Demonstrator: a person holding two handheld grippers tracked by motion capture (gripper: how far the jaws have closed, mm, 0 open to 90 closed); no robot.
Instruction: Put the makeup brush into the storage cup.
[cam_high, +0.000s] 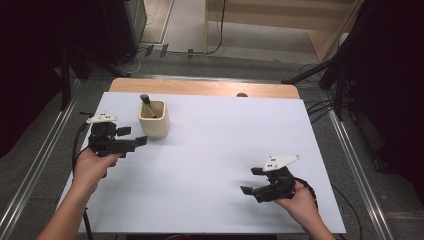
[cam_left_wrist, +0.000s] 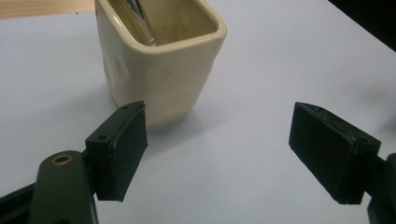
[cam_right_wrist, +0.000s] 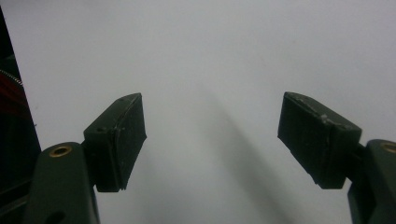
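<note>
Cup: the cream cup (cam_high: 153, 119) stood on the white desk (cam_high: 210, 150), just ahead of the left tool (cam_high: 134, 136).
Handling: likely glazed ceramic, stiff, slippery, breakable; best gripped across the walls.
Tools: left tool and right tool (cam_high: 251, 180) both gaped wide, empty.
Hidden: the dark-handled utensil (cam_high: 147, 104) inside had its lower end concealed.

The high view looks forward and down from above the person's side, taking in the whole white worktop (cam_high: 210, 150). The left gripper view rides low and close behind its own jaws, facing the cream cup (cam_left_wrist: 159, 60) at its 11 o'clock; the high view shares that cup (cam_high: 153, 119), at 10 o'clock on the worktop. The right gripper view looks along its jaws, close over bare worktop (cam_right_wrist: 210, 56).
</note>
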